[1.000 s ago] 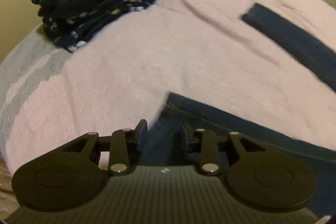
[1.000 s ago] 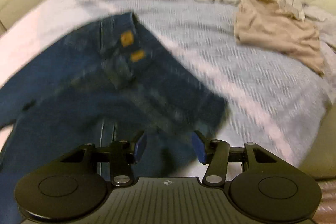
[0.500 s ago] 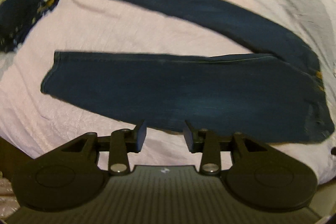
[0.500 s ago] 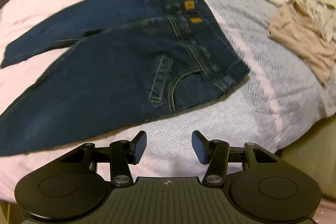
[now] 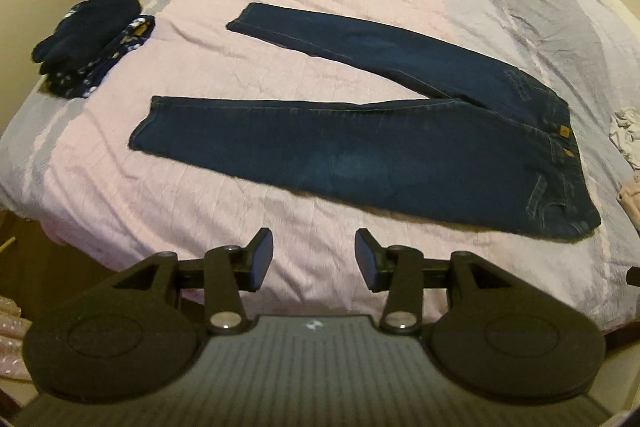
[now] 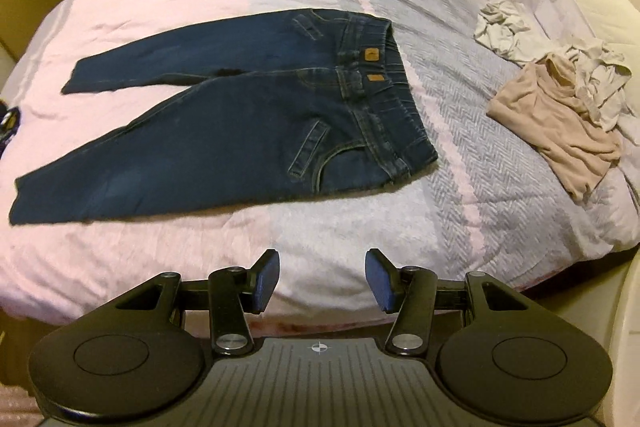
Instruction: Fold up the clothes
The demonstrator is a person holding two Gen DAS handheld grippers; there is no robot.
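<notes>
Dark blue jeans point(image 5: 360, 147) lie flat on the bed, legs spread in a V toward the left, waistband at the right. In the right wrist view the jeans point(image 6: 240, 131) show two tan labels at the waistband. My left gripper point(image 5: 314, 261) hovers open above the bed's near edge, short of the near leg, holding nothing. My right gripper point(image 6: 322, 281) is open too, above the near edge in front of the waist end, with nothing between its fingers.
The bed's pink and grey cover point(image 5: 200, 211) spreads under everything. A folded pile of dark navy clothes point(image 5: 88, 43) sits at the far left corner. A beige top point(image 6: 560, 123) and a crumpled pale garment point(image 6: 504, 27) lie to the right of the jeans.
Both grippers have pulled back from the jeans toward the near bed edge and risen. A second ago they were low over the denim; now the whole garment lies spread out in view.
</notes>
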